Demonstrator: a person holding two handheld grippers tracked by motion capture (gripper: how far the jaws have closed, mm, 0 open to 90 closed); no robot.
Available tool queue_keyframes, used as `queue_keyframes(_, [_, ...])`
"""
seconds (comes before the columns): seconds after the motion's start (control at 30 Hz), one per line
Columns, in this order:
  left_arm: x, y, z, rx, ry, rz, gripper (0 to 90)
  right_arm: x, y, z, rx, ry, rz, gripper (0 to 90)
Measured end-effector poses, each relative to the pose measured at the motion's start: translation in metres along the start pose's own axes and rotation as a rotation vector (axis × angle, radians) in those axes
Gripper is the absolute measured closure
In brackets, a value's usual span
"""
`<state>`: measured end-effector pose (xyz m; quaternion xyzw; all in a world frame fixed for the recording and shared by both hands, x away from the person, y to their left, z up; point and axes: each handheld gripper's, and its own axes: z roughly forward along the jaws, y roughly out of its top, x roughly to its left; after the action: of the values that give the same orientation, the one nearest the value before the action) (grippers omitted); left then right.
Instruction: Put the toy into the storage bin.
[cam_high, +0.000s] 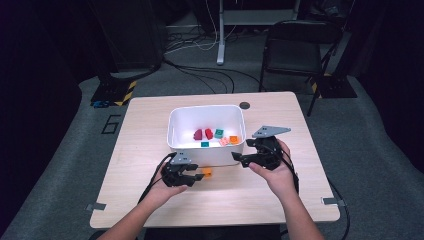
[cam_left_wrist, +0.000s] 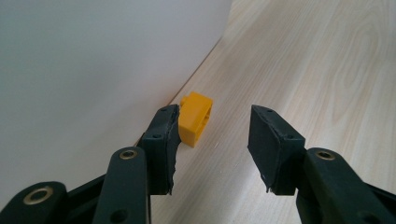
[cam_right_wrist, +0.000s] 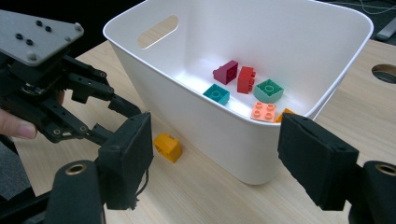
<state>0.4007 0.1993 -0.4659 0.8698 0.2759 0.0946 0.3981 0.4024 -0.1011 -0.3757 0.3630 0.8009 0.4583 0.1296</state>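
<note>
A small orange brick (cam_left_wrist: 196, 119) lies on the wooden table (cam_high: 150, 150), close against the front wall of the white bin (cam_high: 170, 131). My left gripper (cam_left_wrist: 215, 114) is low over the table and open. The brick sits just past its left jaw tip, not gripped. From the high view, that gripper (cam_high: 196, 176) is just left of the brick (cam_high: 207, 172). My right gripper (cam_right_wrist: 219, 140) is open wide and empty, facing the bin's near wall (cam_right_wrist: 210, 126) at its front right corner (cam_high: 240, 159). Several bricks lie in the bin, among them a maroon brick (cam_right_wrist: 225, 71), a red brick (cam_right_wrist: 245, 79) and a green brick (cam_right_wrist: 268, 90).
A round hole (cam_high: 244, 105) is in the tabletop behind the bin. A folding chair (cam_high: 295, 47) and floor cables (cam_high: 200, 70) lie beyond the far edge. Bare tabletop stretches left and right of the bin.
</note>
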Motion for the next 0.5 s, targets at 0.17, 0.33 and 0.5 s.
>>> queue_keyframes(0.17, [0.001,-0.007,0.011,0.026,0.003,-0.007,52.1,0.000,0.000,-0.001,-0.002,0.000,0.000,25.8])
queue_keyframes(0.33, [0.002,-0.011,0.020,0.037,0.005,-0.019,51.8,0.000,0.000,-0.001,-0.002,0.000,0.000,25.8])
queue_keyframes(0.5, [0.003,-0.013,0.027,0.047,0.005,-0.028,51.8,0.000,0.000,-0.001,-0.004,0.000,-0.002,25.8])
